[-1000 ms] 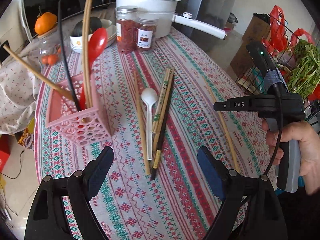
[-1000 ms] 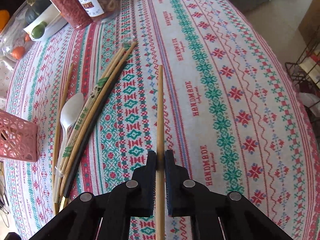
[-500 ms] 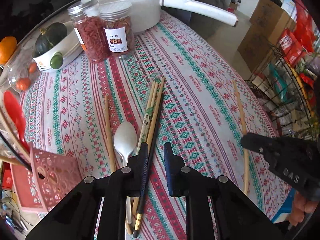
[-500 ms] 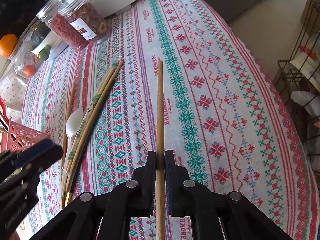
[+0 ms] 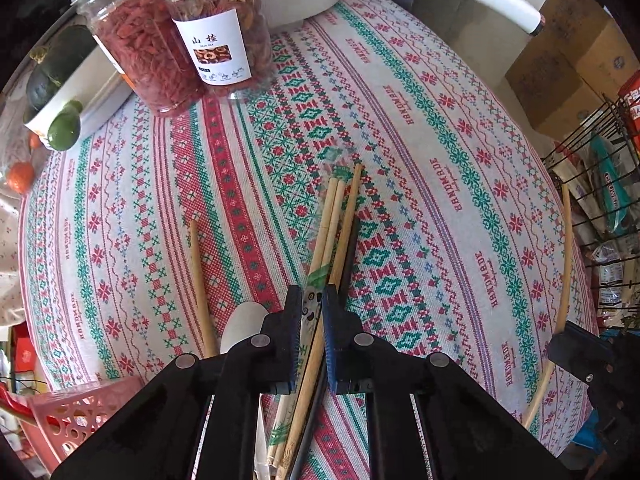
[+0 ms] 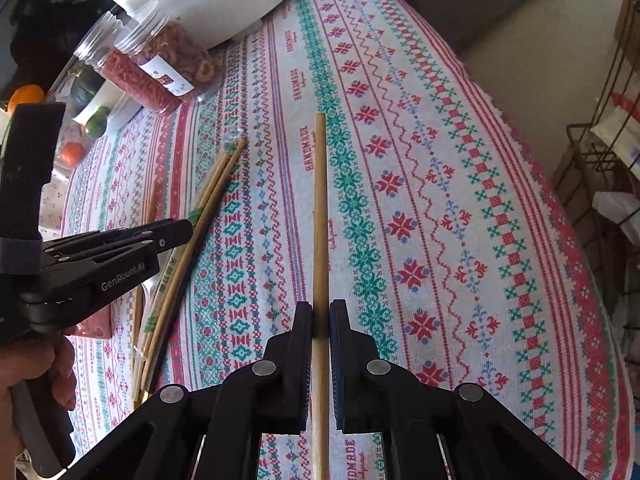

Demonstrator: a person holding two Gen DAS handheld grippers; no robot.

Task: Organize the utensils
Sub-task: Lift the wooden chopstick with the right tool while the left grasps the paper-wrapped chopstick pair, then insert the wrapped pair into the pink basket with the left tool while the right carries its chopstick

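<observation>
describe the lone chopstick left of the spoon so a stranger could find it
Start at the two clear jars of dried red fruit at the far end of the patterned tablecloth. Come toward the camera to the white spoon; just left of its bowl lies a single bamboo chopstick. Unlike the bundled chopsticks to the right, it lies alone and unwrapped.

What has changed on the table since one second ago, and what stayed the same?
The left gripper came down from open above the table onto the bundle of chopsticks; its fingers are closing around the wrapped pair. The right gripper stayed shut on the single chopstick. The white spoon, jars and pink holder stayed put.
</observation>
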